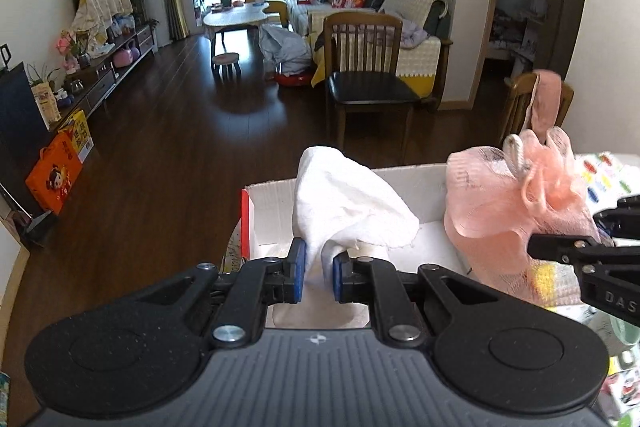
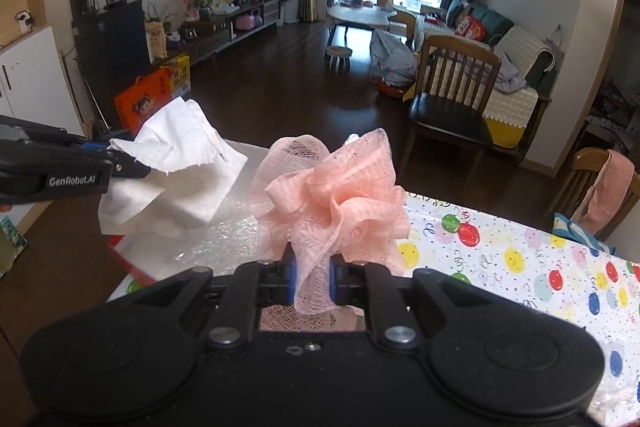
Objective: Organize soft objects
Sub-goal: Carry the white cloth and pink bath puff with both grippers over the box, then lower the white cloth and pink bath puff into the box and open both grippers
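Observation:
My left gripper (image 1: pixel 319 269) is shut on a white cloth (image 1: pixel 348 205), which stands up crumpled above a white cardboard box (image 1: pixel 272 211) with a red side. My right gripper (image 2: pixel 313 277) is shut on a pink mesh bath sponge (image 2: pixel 332 205), held over the table's edge. In the left wrist view the pink sponge (image 1: pixel 516 211) hangs to the right of the cloth, with the right gripper (image 1: pixel 538 246) reaching in from the right edge. In the right wrist view the white cloth (image 2: pixel 172 175) hangs at the left from the left gripper (image 2: pixel 134 167).
A tablecloth (image 2: pixel 520 259) with coloured balloons covers the table at right. Bubble wrap (image 2: pixel 228 239) lies in the box. A wooden chair (image 1: pixel 368 83) stands on the dark floor beyond; another chair (image 1: pixel 536 103) with a pink towel stands at far right. An orange gift bag (image 1: pixel 54 175) sits at left.

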`<state>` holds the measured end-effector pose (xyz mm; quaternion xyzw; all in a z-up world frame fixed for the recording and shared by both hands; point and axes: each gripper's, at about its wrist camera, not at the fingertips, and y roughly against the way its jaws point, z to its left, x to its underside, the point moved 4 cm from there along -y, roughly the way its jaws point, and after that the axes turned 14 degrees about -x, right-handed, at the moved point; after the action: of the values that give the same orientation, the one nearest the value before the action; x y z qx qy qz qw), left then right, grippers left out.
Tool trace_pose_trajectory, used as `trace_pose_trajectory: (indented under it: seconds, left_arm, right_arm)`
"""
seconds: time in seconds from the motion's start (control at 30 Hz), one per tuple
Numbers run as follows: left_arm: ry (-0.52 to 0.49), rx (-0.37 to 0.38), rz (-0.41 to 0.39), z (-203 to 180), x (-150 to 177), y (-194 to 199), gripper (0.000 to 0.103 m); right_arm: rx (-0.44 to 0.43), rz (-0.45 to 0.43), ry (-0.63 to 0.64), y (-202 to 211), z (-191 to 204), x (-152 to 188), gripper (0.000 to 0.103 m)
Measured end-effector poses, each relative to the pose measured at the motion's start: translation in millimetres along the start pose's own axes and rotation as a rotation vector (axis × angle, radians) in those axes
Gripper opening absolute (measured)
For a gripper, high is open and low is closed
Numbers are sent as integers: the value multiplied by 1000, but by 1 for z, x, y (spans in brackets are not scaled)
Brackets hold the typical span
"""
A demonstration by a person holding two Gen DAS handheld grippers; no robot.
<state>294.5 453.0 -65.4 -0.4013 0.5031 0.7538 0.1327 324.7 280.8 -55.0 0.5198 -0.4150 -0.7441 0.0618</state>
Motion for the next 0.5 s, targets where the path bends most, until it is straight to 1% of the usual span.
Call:
trace_pose_trajectory:
  seconds: [0.13, 0.23, 0.37, 0.5]
  left_arm:
    - [-25, -30, 20, -7, 4, -24, 14]
    - [-31, -31, 49, -11, 3, -44, 14]
    - [-62, -54, 78, -17, 6, -64, 14]
    - [-68, -47, 120, -25, 8, -82, 14]
  right_arm:
    - [31, 39, 13, -31, -6, -1, 13]
    - [41, 69, -4, -50, -11, -1, 13]
    - [40, 108, -3, -67, -9, 4, 13]
    - [40, 140, 18, -80, -3, 9, 13]
